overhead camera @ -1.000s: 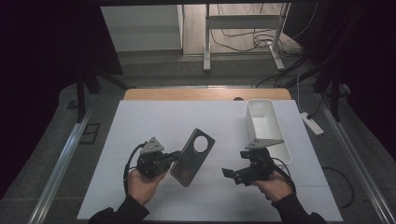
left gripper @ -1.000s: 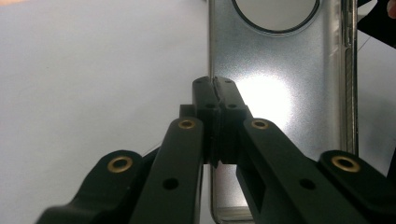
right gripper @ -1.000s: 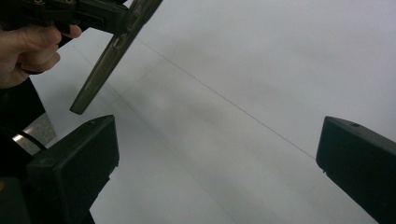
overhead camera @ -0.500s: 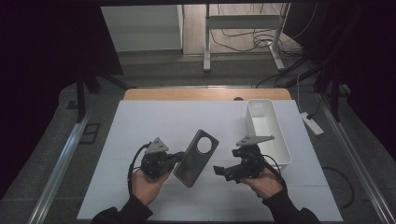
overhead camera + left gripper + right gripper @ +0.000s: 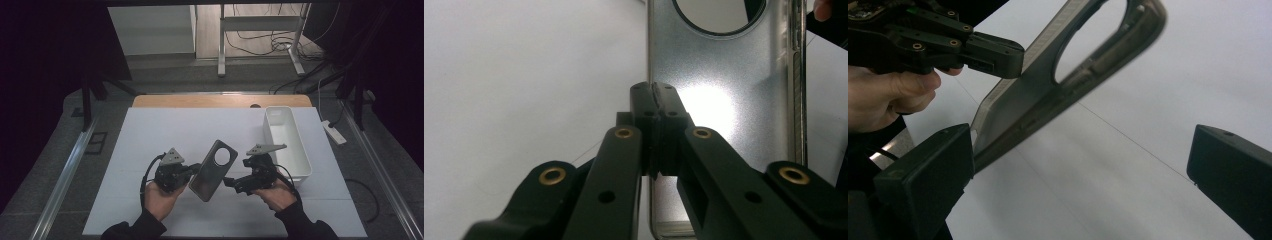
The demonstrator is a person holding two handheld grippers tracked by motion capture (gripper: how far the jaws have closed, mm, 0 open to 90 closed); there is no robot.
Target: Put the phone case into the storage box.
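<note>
The left gripper [image 5: 192,169] pinches a clear phone case [image 5: 214,170] by its edge, holding it tilted above the table [image 5: 150,135]; the right gripper [image 5: 227,182], jaws wide and empty, sits just beside it, apparently to take hold.

White-covered table [image 5: 165,135]; white rectangular bin [image 5: 286,142] at its right edge

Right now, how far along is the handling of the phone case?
Done: the left tool is shut on one long edge of the phone case, holding it off the table. In hand: the right tool, jaws open, is beside the case without touching it. Left, probably: a second grip; the white bin looks empty.
</note>
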